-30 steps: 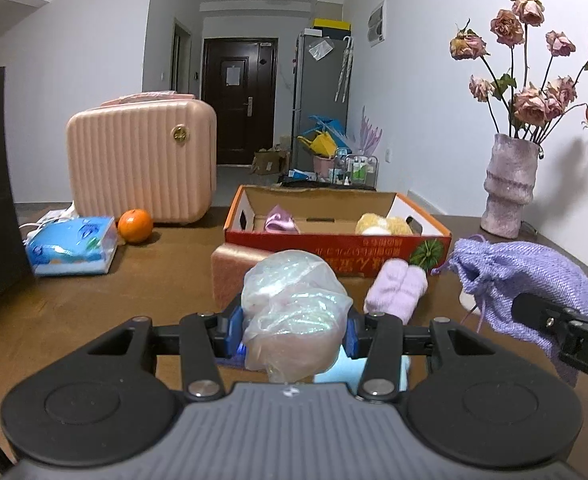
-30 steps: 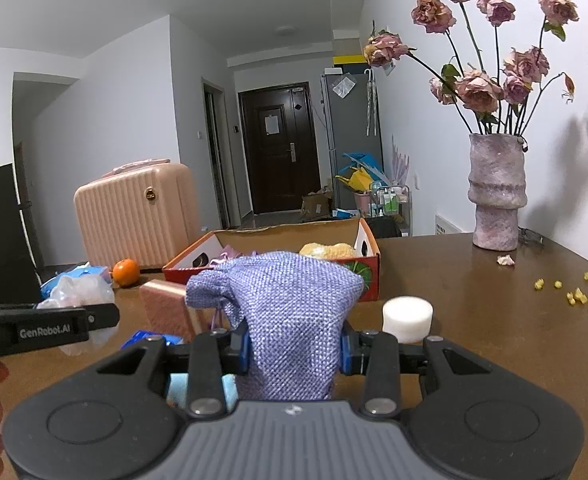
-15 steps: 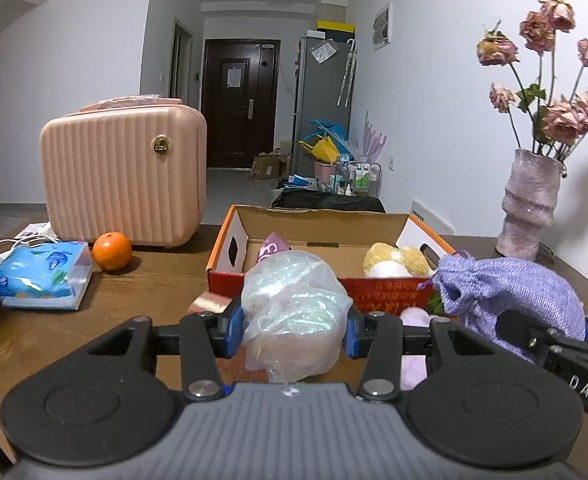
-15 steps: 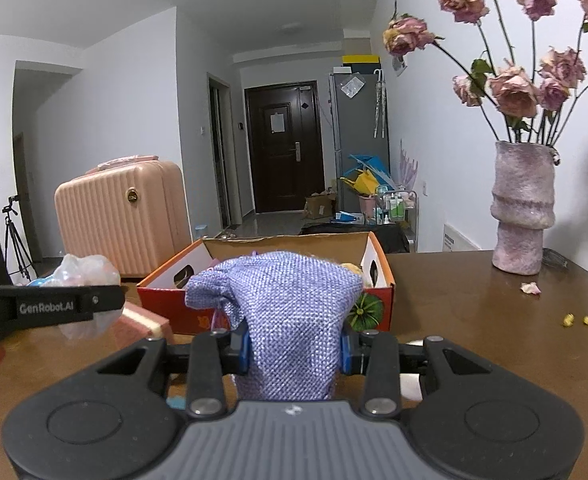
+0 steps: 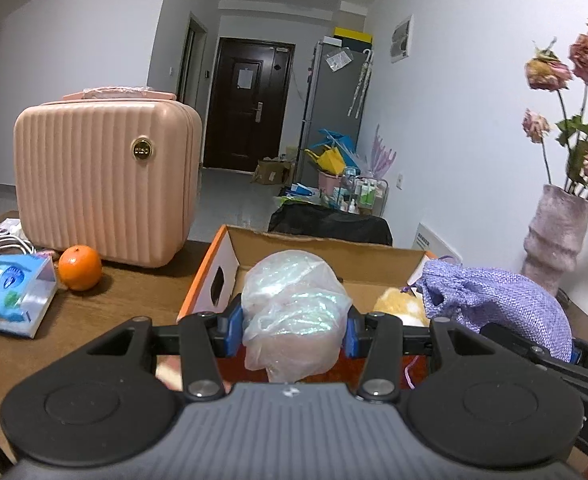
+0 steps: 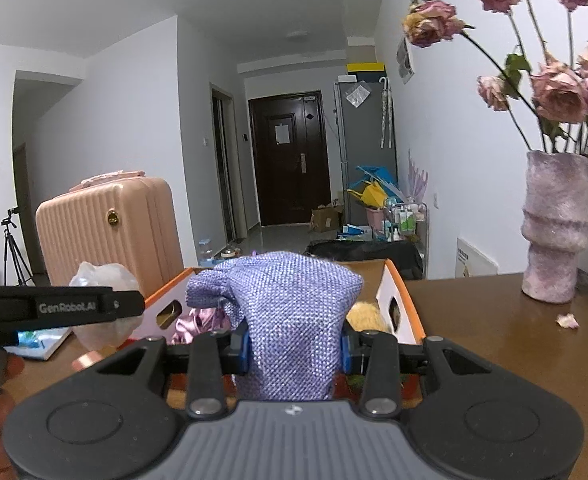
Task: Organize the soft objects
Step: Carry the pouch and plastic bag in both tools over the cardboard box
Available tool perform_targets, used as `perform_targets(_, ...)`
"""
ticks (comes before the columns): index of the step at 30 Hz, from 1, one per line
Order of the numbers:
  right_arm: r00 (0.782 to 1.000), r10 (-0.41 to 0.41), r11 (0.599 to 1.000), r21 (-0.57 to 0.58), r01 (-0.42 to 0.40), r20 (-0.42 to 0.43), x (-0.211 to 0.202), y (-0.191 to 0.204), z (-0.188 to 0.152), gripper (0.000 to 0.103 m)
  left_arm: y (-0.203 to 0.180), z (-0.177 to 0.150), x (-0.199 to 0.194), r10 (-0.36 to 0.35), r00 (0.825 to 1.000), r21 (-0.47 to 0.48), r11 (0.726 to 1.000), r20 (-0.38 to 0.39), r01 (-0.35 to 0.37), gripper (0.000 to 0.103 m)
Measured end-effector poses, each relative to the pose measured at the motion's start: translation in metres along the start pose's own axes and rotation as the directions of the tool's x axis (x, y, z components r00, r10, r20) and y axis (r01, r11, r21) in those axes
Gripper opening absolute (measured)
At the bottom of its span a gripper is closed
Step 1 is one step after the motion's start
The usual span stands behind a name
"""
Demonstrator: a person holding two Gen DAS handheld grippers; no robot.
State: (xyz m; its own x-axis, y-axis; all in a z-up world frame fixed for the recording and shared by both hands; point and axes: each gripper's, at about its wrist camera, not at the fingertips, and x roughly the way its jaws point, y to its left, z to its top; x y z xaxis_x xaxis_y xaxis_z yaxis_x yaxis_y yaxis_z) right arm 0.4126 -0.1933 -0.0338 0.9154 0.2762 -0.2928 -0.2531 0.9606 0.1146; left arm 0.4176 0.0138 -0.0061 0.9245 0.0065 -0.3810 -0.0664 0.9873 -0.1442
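Observation:
My left gripper (image 5: 292, 330) is shut on a crumpled clear plastic bag (image 5: 294, 312) and holds it just above the near edge of the orange cardboard box (image 5: 214, 264). My right gripper (image 6: 296, 346) is shut on a purple woven pouch (image 6: 290, 312) and holds it over the same box (image 6: 404, 300). The pouch also shows in the left wrist view (image 5: 502, 304), to the right of the bag. The bag shows in the right wrist view (image 6: 102, 280) at the left. A yellow plush (image 5: 398, 304) and a pink satin item (image 6: 198, 322) lie inside the box.
A pink ribbed case (image 5: 106, 176) stands at the back left with an orange (image 5: 80, 268) and a blue tissue pack (image 5: 10, 296) beside it. A vase of dried roses (image 6: 554, 228) stands on the brown table (image 6: 494, 344) at the right. Petal bits lie near it.
Both grippers have risen and moved forward with their loads, from beside the box front to over its near edge. Items lying in front of the box have dropped out of view.

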Motion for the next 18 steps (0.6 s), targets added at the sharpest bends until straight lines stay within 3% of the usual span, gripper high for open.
perform_targets(18, 1.0, 0.006, 0.999, -0.05, -0.005, 0.014, 0.084, 0.007, 0.019, 0.037, 0.008, 0.027, 0.072, 0.05, 0.999, 0.001, 0.999, 0.016, -0.05, 0.047)
